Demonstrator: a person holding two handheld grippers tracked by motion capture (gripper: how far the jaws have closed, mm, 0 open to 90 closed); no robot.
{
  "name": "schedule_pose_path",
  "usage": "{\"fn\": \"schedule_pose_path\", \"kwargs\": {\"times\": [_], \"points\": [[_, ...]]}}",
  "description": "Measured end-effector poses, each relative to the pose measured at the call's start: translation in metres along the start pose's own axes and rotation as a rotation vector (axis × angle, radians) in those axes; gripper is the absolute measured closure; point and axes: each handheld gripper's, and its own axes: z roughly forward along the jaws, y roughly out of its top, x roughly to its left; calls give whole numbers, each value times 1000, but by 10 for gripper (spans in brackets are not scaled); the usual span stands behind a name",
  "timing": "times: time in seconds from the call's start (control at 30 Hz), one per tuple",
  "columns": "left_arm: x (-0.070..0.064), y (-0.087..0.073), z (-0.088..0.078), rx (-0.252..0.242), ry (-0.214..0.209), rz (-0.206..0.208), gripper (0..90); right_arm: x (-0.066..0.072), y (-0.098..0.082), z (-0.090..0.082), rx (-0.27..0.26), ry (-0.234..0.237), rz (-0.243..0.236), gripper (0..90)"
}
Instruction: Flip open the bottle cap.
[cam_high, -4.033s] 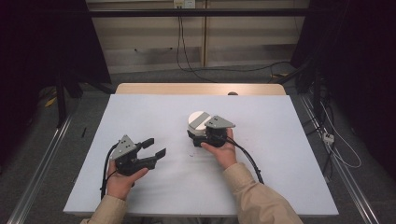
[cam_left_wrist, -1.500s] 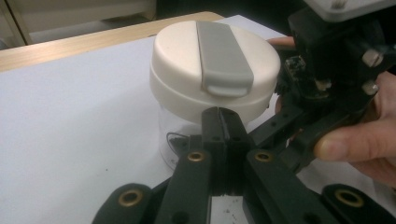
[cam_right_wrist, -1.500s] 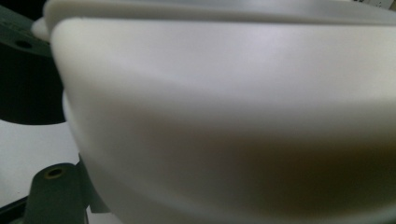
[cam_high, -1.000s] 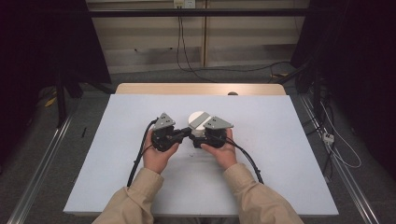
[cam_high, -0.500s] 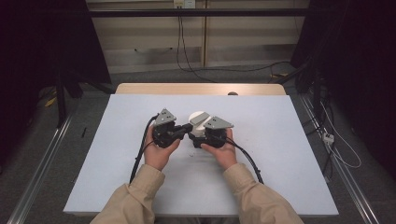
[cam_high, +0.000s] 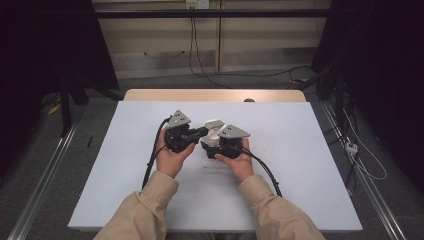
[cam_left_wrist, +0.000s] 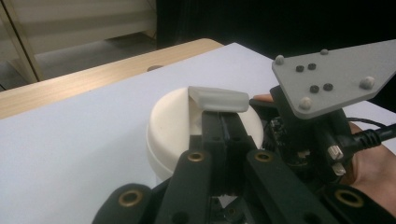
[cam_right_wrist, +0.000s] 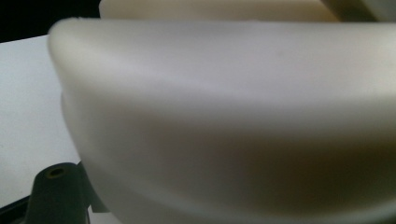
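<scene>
Nearest the camera in the high view, two tan sleeves (cam_high: 145, 212) come in from the bottom edge, and the hands meet at the middle of the pale tabletop (cam_high: 310, 165).

The left gripper (cam_high: 192, 134) points to the person's right. In its own view its jaws are pressed almost together, pinching a thin upright web beneath a translucent flip tab (cam_left_wrist: 219, 99) that rises from the top of a cream round container (cam_left_wrist: 170, 128). The tab's long axis runs crosswise to the jaws, and it tilts up away from the lid face, hinged at its near edge. This looks like a pull meant to lift or peel the tab open.

The right gripper (cam_high: 212, 147) sits just beside the left one, its grey plate toward the far right. Its own view is taken up by the container's blurred cream wall, very close, with one black jaw at the lower left. It seems to brace the container's body so the other hand can work on the top, but I cannot tell how far its jaws are closed.

The container stands upright between the two grippers, its flat top facing up. Beyond it the tabletop runs to a wooden edge strip (cam_high: 210, 95), then the floor with trailing cables (cam_high: 235, 74).
</scene>
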Motion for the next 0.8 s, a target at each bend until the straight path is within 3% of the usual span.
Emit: {"fn": "schedule_pose_path", "kwargs": {"times": [0.8], "points": [[2, 18, 6, -8, -8, 7, 900, 0, 0, 0, 0, 0, 3, 185]]}}
